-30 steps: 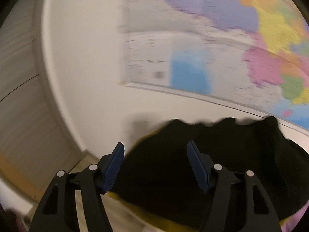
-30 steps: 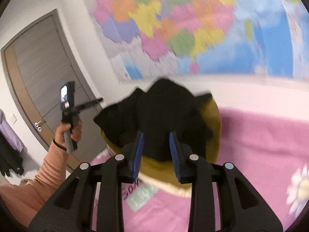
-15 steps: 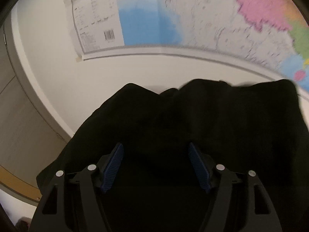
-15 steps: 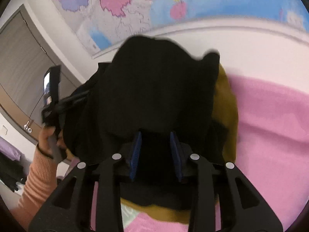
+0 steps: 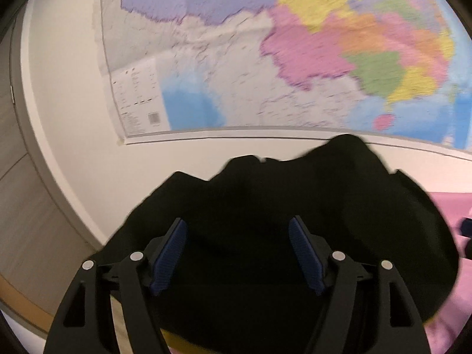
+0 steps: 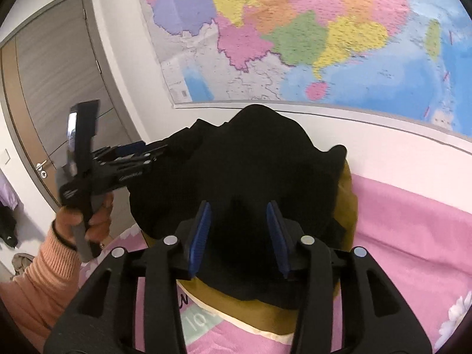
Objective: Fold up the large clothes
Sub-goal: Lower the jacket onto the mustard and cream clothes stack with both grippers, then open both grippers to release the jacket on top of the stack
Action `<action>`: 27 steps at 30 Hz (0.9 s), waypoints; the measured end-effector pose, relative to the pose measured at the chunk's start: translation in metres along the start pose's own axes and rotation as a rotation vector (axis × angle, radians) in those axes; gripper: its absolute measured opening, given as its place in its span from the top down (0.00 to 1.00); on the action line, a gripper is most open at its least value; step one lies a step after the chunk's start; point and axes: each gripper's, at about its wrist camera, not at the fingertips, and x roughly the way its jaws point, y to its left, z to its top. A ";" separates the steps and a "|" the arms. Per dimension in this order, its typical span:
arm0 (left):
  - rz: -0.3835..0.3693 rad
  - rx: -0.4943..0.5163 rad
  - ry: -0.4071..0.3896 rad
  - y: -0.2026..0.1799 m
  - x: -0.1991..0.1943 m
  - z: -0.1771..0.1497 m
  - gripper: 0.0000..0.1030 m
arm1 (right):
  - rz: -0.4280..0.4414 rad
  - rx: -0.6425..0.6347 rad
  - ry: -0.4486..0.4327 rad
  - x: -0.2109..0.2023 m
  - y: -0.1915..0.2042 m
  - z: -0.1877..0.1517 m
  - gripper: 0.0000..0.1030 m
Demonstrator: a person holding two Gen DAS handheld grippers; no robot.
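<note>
Map (image 6: 295, 35): filled the wall from 10 to 2 o'clock
Blanket (image 6: 413, 230): pink; spread from 3 to 6 o'clock
Black garment (image 6: 250, 171): lay bunched on a mustard cushion (image 6: 346, 194), dead centre
Right gripper (image 6: 238, 234): jaws opening; cloth between, pads apart from it
Left gripper (image 5: 237, 253): at 9 o'clock in the right view; jaws wide over cloth

The wall map (image 5: 265, 59) is smeared by motion blur, its print unreadable. The black garment (image 6: 250, 177) hides the left tool's tip at nine o'clock; the yellow cloth (image 6: 348, 194) beneath shows only edges.
</note>
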 end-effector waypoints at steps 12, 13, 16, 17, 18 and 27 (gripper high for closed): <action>-0.027 0.052 0.059 -0.030 0.005 -0.028 0.28 | -0.003 0.009 0.098 0.034 -0.003 -0.025 0.55; -0.026 0.050 0.063 -0.030 0.006 -0.030 0.28 | -0.005 0.004 0.095 0.032 -0.002 -0.025 0.54; -0.017 0.038 0.060 -0.030 0.005 -0.035 0.28 | -0.001 -0.005 0.068 0.022 0.002 -0.026 0.50; -0.016 0.032 0.057 -0.030 0.004 -0.035 0.27 | -0.003 -0.010 0.056 0.019 0.003 -0.026 0.50; -0.014 0.028 0.054 -0.030 0.001 -0.035 0.26 | -0.009 -0.018 0.041 0.015 0.004 -0.026 0.50; -0.028 -0.024 0.015 -0.041 -0.018 -0.050 0.18 | -0.068 -0.060 0.070 0.028 0.004 -0.044 0.45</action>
